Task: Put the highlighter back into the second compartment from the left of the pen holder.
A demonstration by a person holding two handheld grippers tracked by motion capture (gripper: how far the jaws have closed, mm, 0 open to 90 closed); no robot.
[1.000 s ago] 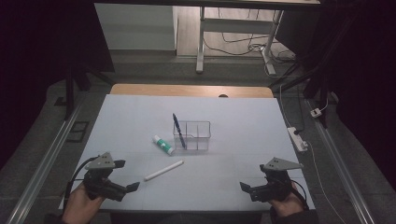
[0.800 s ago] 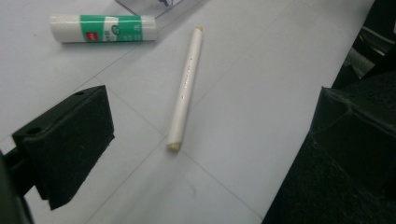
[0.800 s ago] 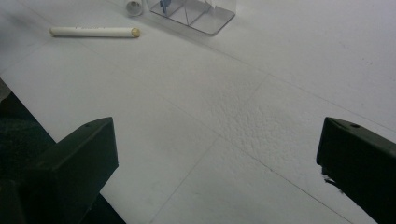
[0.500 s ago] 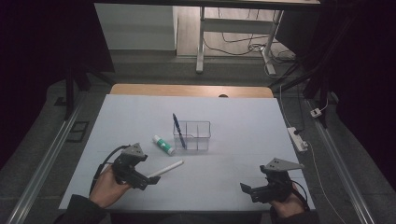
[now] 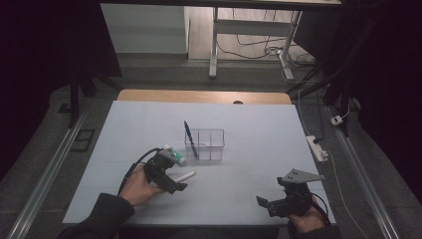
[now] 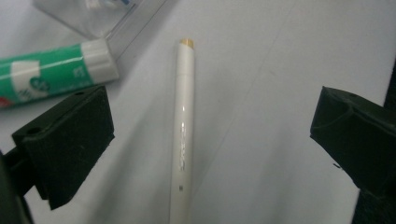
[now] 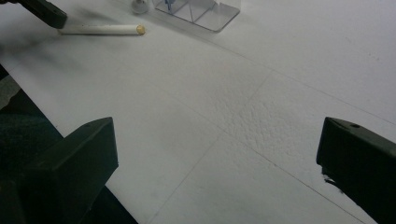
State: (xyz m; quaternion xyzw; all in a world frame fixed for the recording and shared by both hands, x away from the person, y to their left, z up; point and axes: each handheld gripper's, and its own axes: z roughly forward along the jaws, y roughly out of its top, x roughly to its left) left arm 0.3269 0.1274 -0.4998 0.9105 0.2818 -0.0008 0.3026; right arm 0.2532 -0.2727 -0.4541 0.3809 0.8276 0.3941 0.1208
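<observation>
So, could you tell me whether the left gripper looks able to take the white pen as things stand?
Probably yes: the left gripper is open, the white pen lies between its jaws, and nothing blocks it.

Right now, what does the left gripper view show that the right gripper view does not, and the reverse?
Left gripper view alone: the green and white tube lying beside the clear organizer's corner, and the open left claw straddling the white pen.

Right gripper view alone: the open right claw over bare table, and the pen seen from the side, farther off.

Both: the white pen, the organizer, the white table surface.
</observation>
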